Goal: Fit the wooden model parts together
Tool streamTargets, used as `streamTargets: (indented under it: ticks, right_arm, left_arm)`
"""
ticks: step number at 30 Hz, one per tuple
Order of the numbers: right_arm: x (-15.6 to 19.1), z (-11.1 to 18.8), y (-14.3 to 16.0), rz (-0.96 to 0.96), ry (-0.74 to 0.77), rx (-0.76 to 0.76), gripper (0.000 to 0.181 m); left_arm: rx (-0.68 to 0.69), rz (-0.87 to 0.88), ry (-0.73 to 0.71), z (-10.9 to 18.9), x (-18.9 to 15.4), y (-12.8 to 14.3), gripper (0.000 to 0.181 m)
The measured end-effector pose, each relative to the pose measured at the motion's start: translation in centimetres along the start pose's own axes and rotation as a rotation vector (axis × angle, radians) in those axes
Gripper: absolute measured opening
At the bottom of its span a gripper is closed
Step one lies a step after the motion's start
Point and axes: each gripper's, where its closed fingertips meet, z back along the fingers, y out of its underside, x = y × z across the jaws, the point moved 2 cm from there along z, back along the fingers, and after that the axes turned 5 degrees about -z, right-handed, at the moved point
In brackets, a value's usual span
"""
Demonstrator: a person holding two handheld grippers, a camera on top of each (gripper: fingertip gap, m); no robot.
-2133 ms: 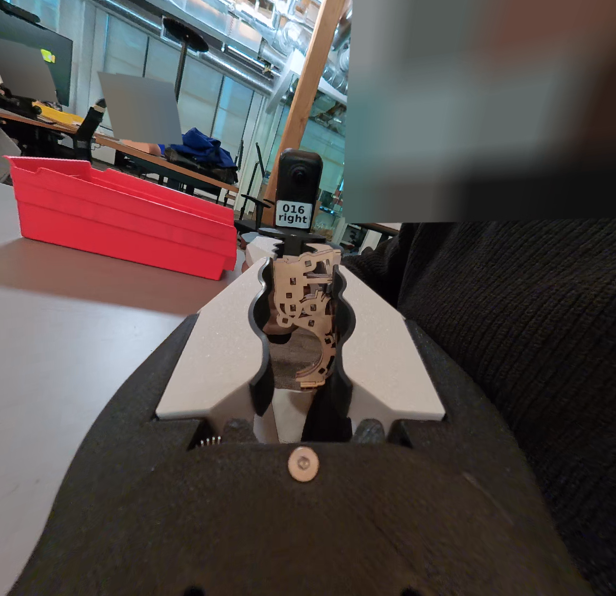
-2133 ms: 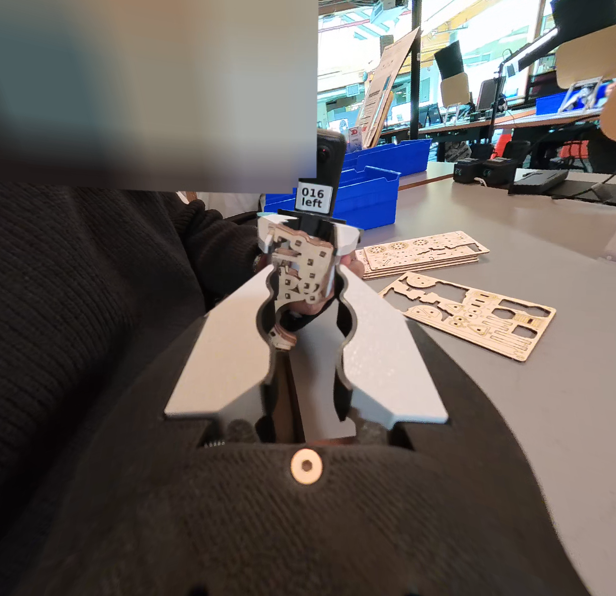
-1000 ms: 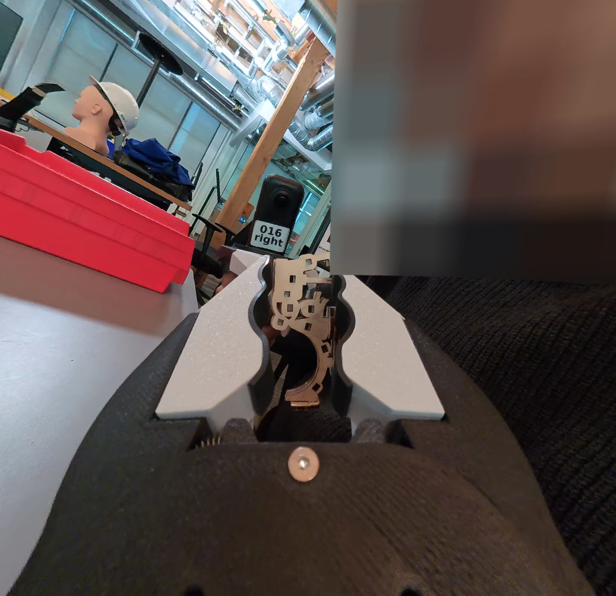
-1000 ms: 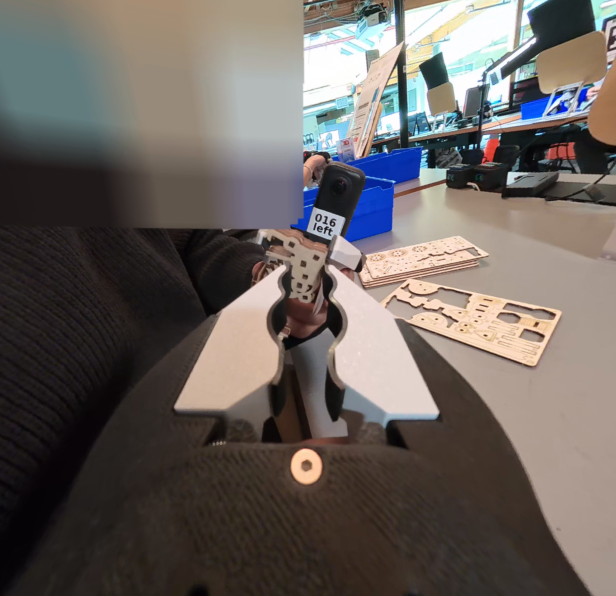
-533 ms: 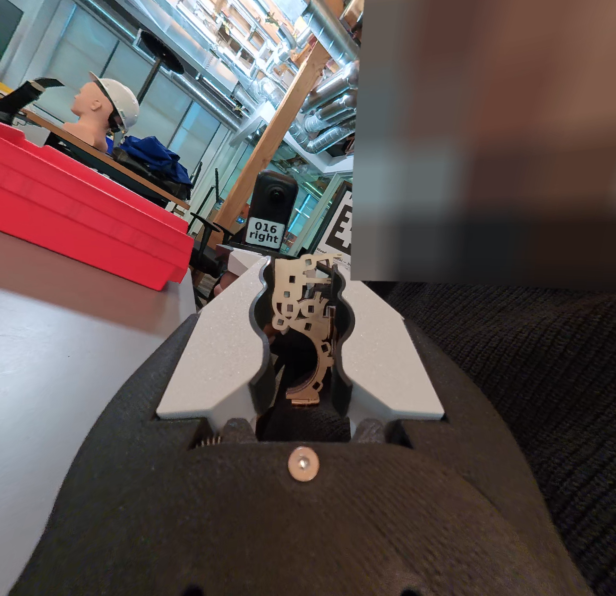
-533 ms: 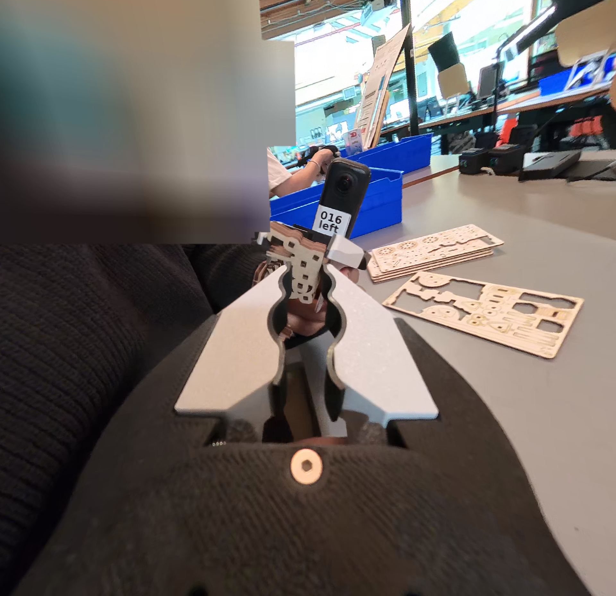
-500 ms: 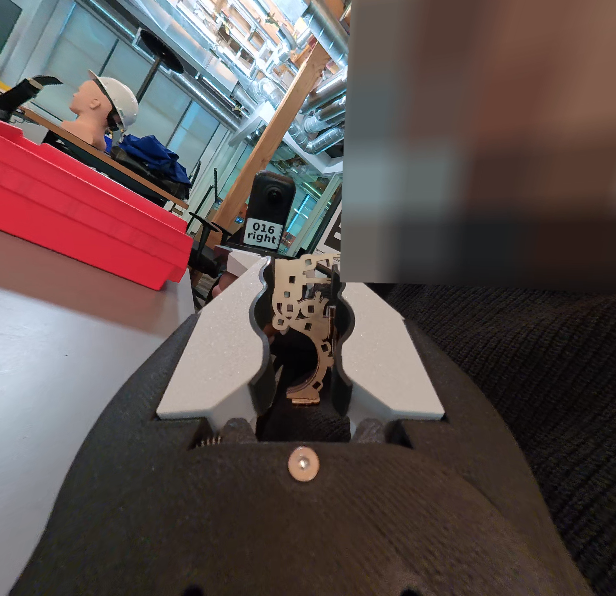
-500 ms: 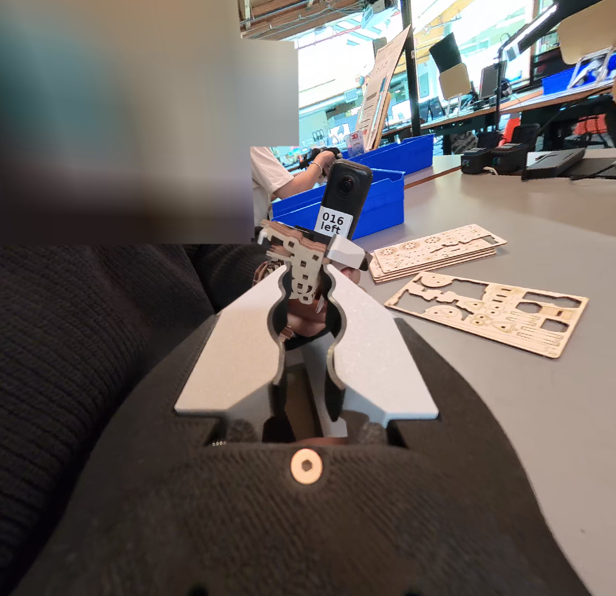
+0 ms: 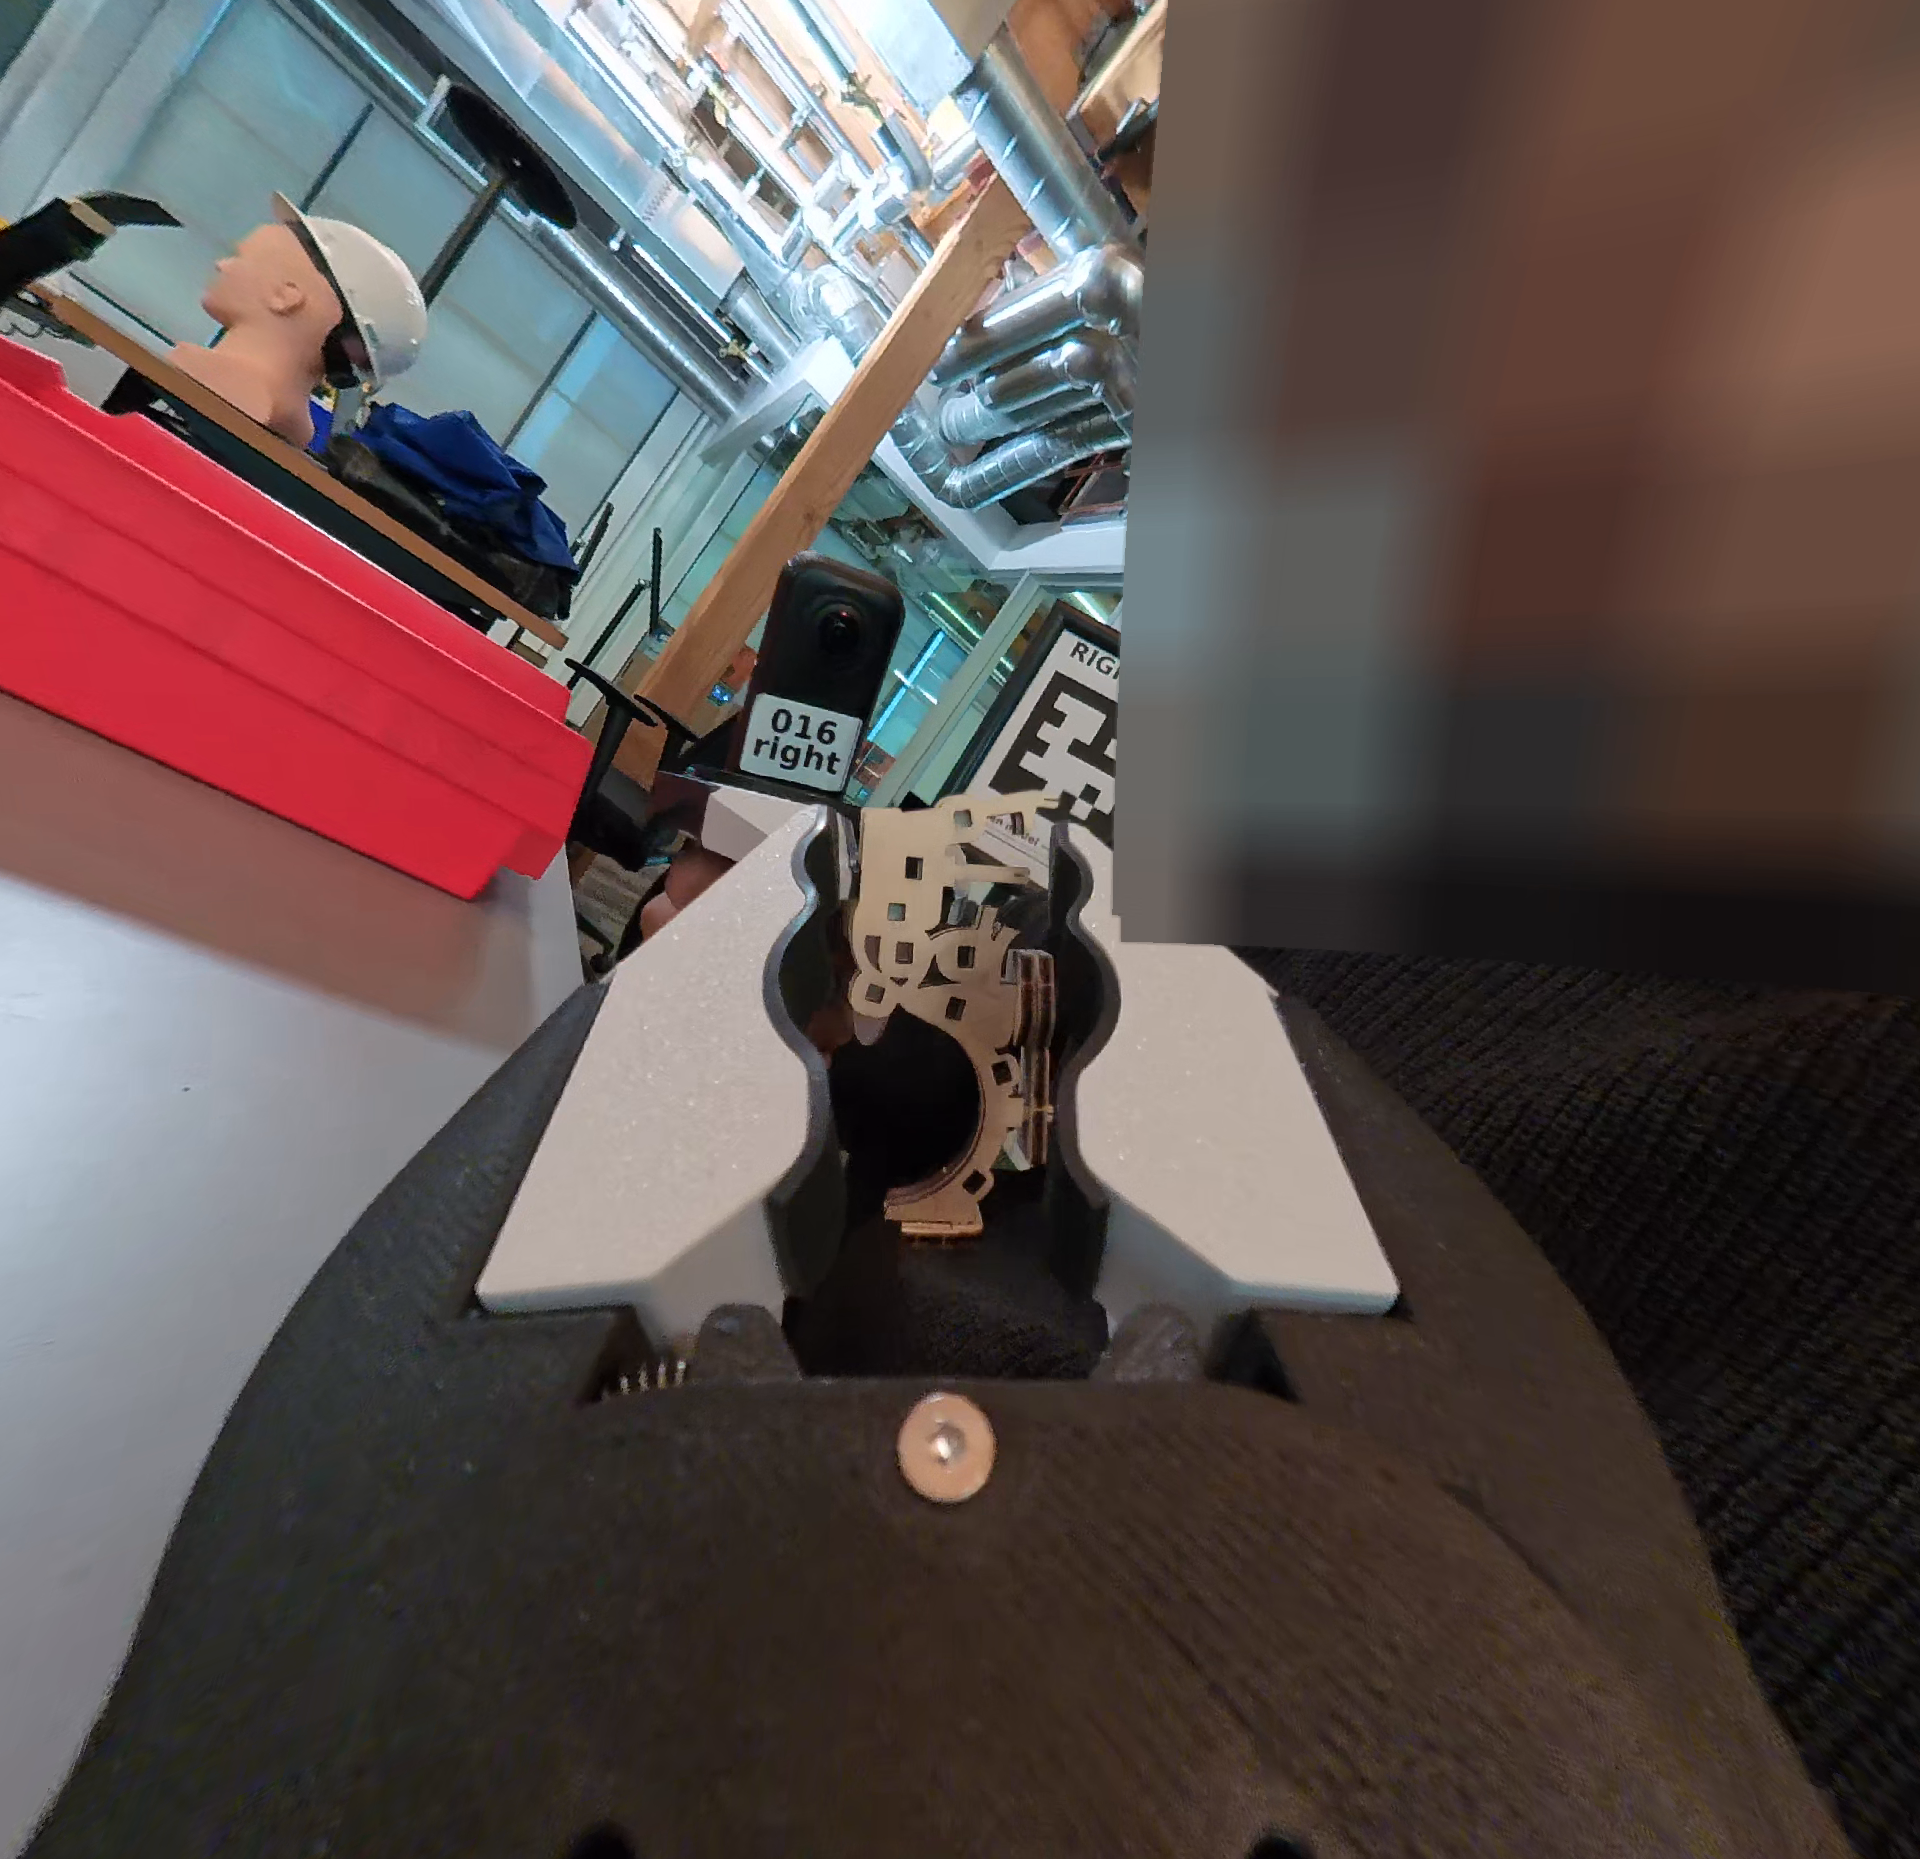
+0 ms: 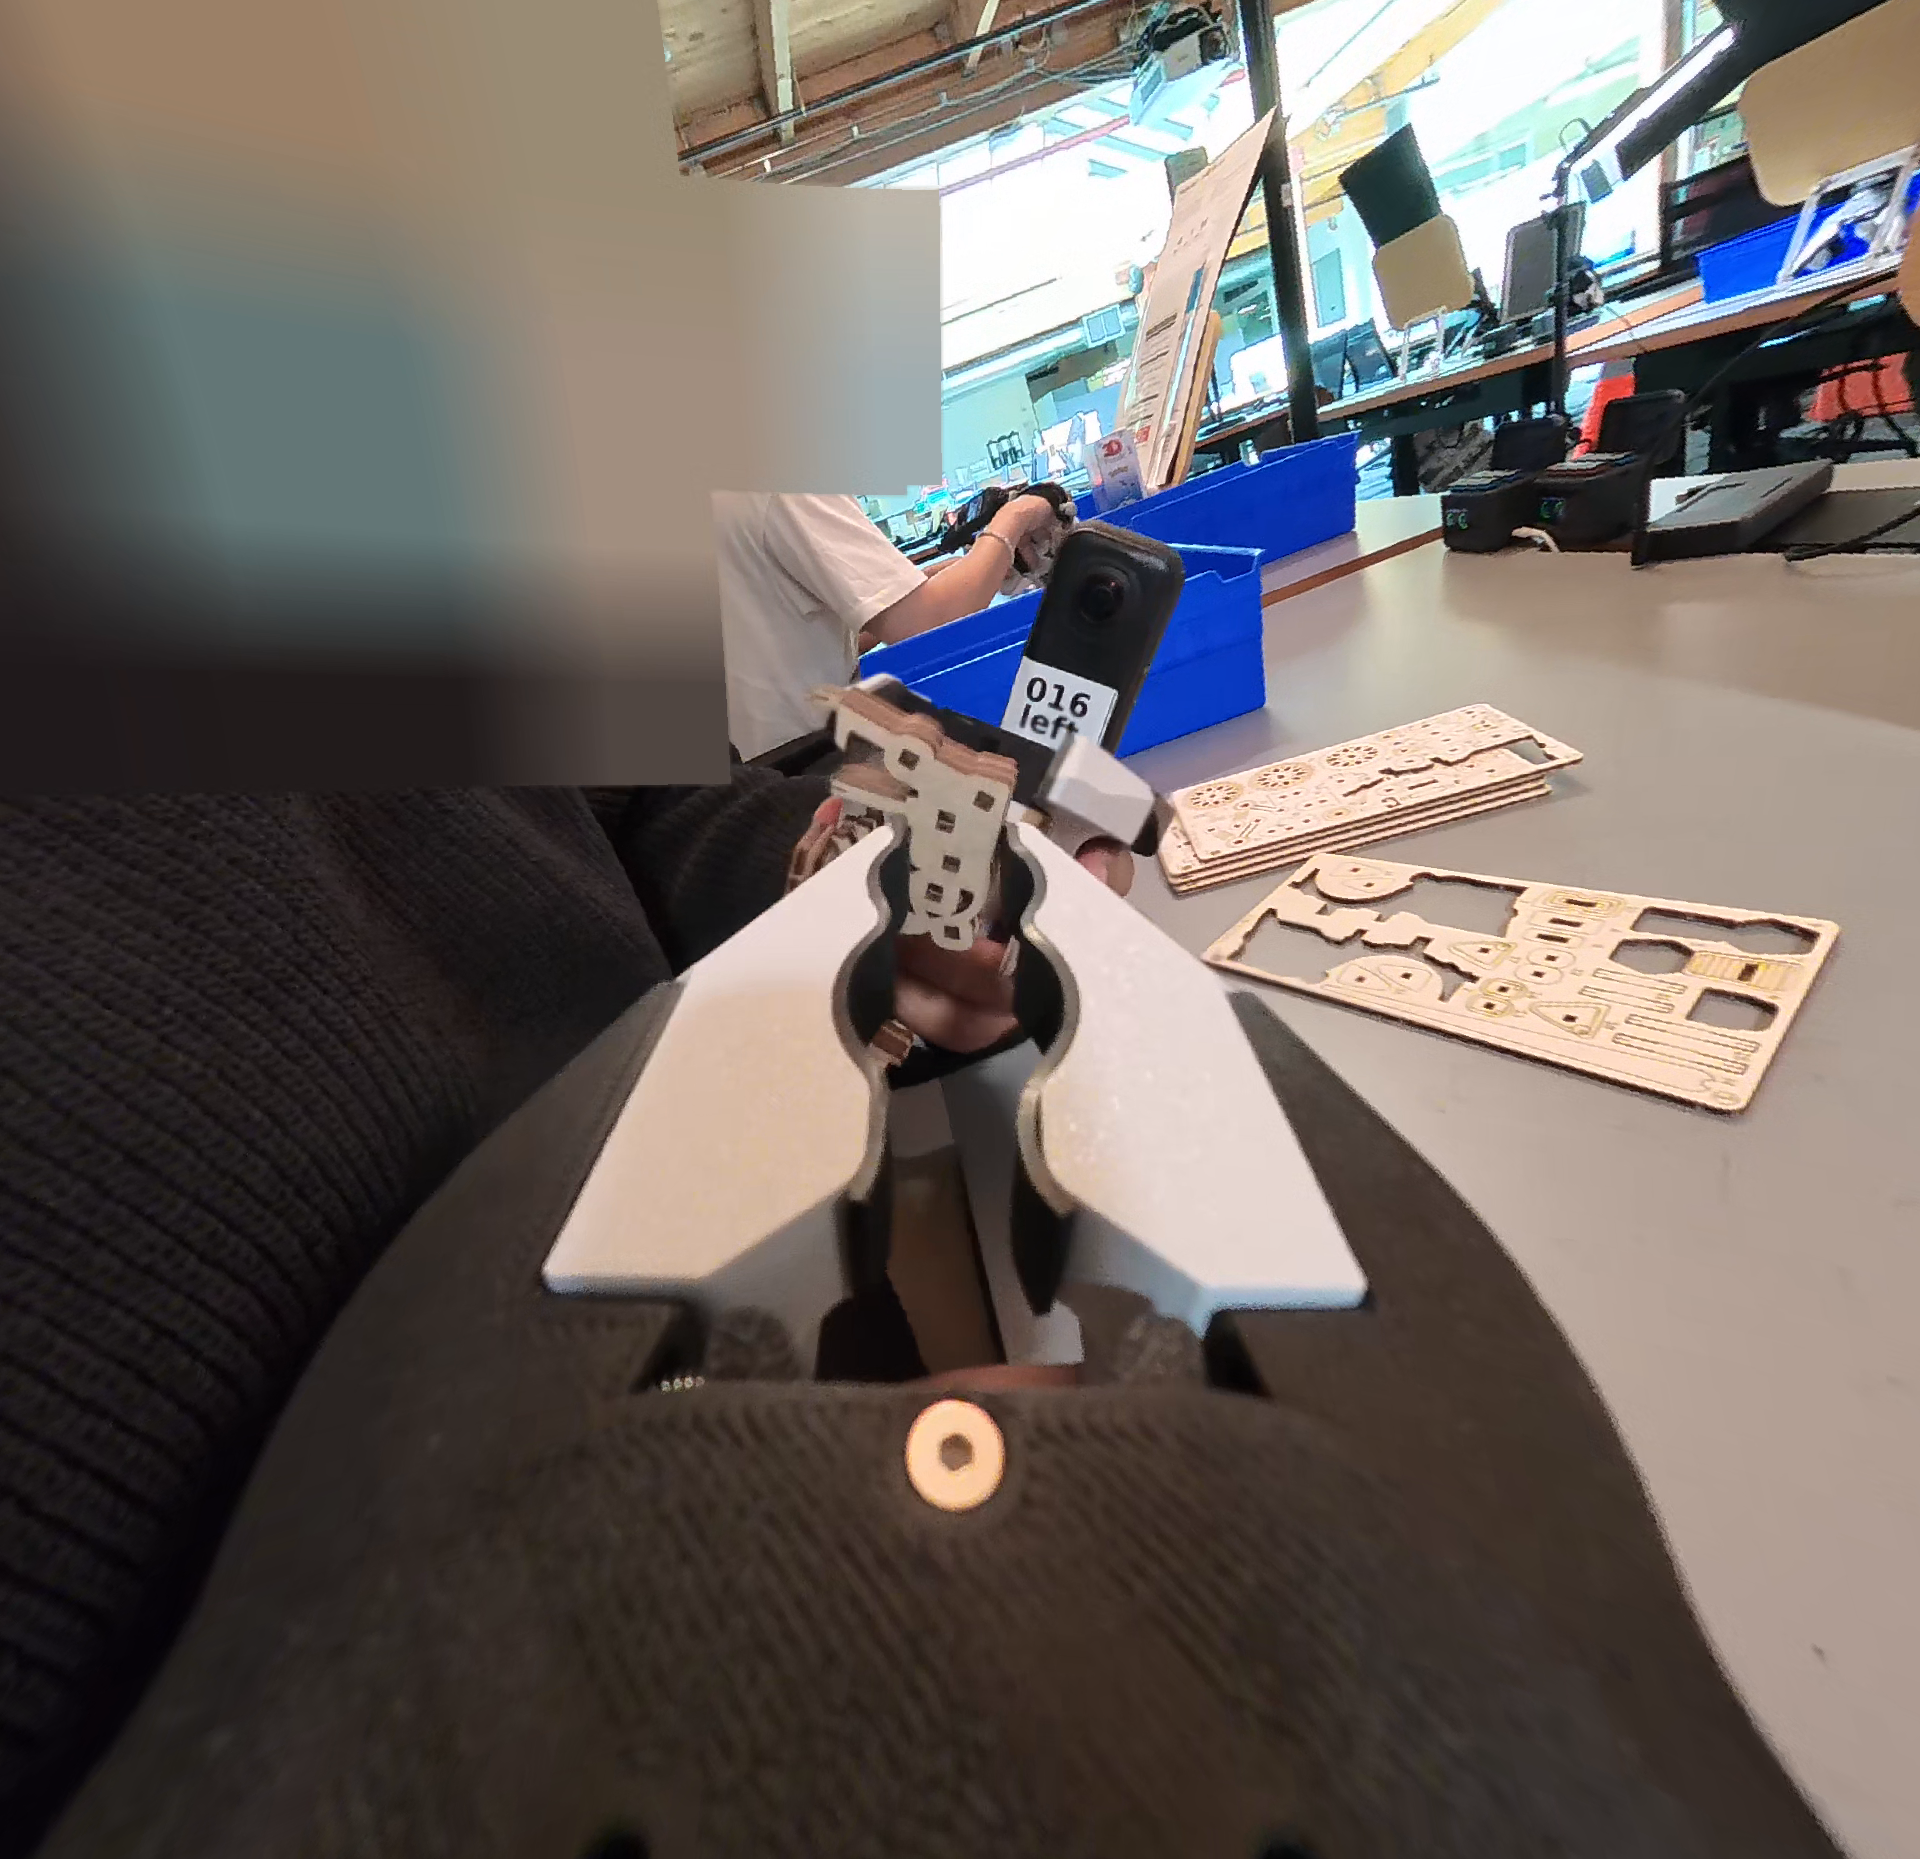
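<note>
A pale laser-cut wooden model (image 9: 935, 968), a flat plate full of square holes with a curved arm and a layered edge, is held up in the air close to a person's black sweater. My left gripper (image 9: 945, 843) is shut on it, and the layered edge presses against the right finger. In the right wrist view the same wooden model (image 10: 930, 812) sticks up between the tips of my right gripper (image 10: 948, 853), which is shut on its lower end. The two grippers face each other; the left gripper's white fingertip (image 10: 1101, 801) shows just behind the model.
A red bin (image 9: 260, 646) stands on the grey table (image 9: 208, 1082) to the left. To the right lie a stack of wooden part sheets (image 10: 1371, 791) and a single punched-out sheet (image 10: 1538, 978), with blue bins (image 10: 1195, 646) behind. A black sweater (image 10: 260, 1082) fills the near side. Only a small space, under 4 cm, lies between the two pairs of fingers.
Both grippers have tilted upward with the model between them. The right gripper's jaws have drawn closer together on the model than they were two seconds ago. The left gripper's grip is unchanged.
</note>
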Motion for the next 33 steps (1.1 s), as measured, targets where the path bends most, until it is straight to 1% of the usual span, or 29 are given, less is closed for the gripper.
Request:
streamTargets:
  ticks: [3,7,9,11,14,16,17,18,22,23,27,30,32,33]
  right_arm:
    - [-0.5,0.3,-0.4,-0.022,0.017,-0.033,0.016]
    - [-1.2,1.1,-1.4,-0.033,0.040,-0.101,0.016]
    - [-1.4,1.5,-1.9,-0.017,0.054,-0.126,0.016]
    - [-1.6,1.7,-2.0,-0.016,0.069,-0.135,0.016]
    - [-1.9,1.7,-2.1,-0.033,0.084,-0.151,0.016]
    - [-2.0,1.8,-2.2,-0.056,0.082,-0.164,0.016]
    - [-2.1,1.8,-2.2,-0.065,0.083,-0.168,0.016]
    - [-2.2,1.8,-2.2,-0.071,0.083,-0.172,0.016]
    - [-2.6,1.9,-2.2,-0.086,0.100,-0.183,0.017]
    - [-2.7,2.0,-2.2,-0.087,0.104,-0.186,0.017]
    - [-2.8,2.0,-2.1,-0.102,0.096,-0.189,0.017]
    - [-3.0,2.1,-2.1,-0.108,0.094,-0.189,0.021]
    - [-3.5,2.1,-1.7,-0.121,0.108,-0.154,0.042]
    - [-3.8,2.1,-1.4,-0.125,0.120,-0.122,0.048]
  left_arm:
    - [-0.014,0.018,-0.026,0.3,0.6,-0.3,0.046]
    - [-0.004,0.050,-0.036,0.4,1.1,-0.1,0.049]
    - [0.022,0.076,-0.037,0.4,1.3,0.3,0.049]
    - [0.053,0.107,-0.038,0.2,1.4,0.9,0.054]
    - [0.097,0.155,-0.030,-0.2,1.5,1.9,0.060]
    - [0.121,0.168,-0.026,-0.4,1.4,2.4,0.060]
    - [0.128,0.165,-0.031,-0.5,1.5,2.5,0.059]
    - [0.130,0.158,-0.035,-0.5,1.5,2.6,0.052]
    - [0.107,0.127,-0.013,-0.2,1.1,2.1,0.017]
    - [0.099,0.121,-0.012,-0.2,1.1,2.0,0.013]
    - [0.103,0.119,-0.017,-0.2,1.1,2.0,0.013]
    - [0.103,0.068,-0.048,0.0,1.3,1.6,0.013]
    - [0.093,-0.010,-0.107,0.4,1.8,0.9,0.012]
    - [0.092,-0.062,-0.145,0.6,2.0,0.6,0.012]
